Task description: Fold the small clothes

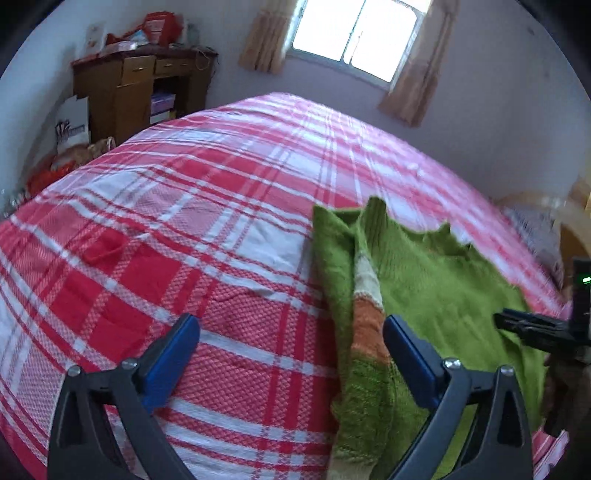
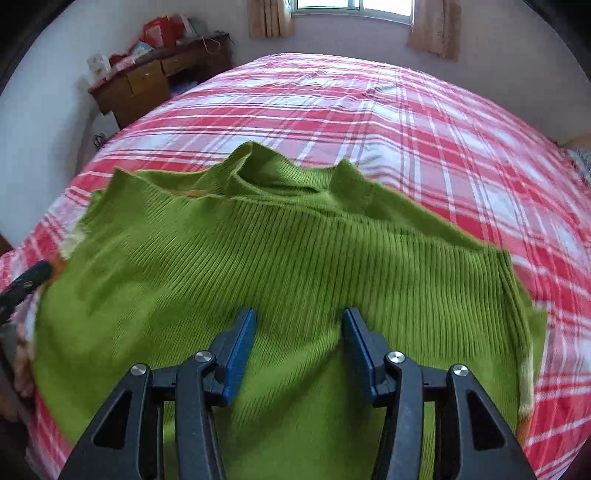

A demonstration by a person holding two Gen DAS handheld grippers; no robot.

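A green ribbed knit sweater lies spread on the red and white plaid bed cover, collar toward the window. In the left wrist view the sweater lies at the right, with an orange and cream striped part folded along its left edge. My left gripper is open, its right finger over the sweater's left edge and its left finger over the bare cover. My right gripper is open just above the sweater's lower middle, holding nothing. The right gripper also shows at the right edge of the left wrist view.
A wooden desk with red bags and clutter on top stands at the far left by the wall. A curtained window is behind the bed. Bags lie on the floor left of the bed. The plaid cover stretches left of the sweater.
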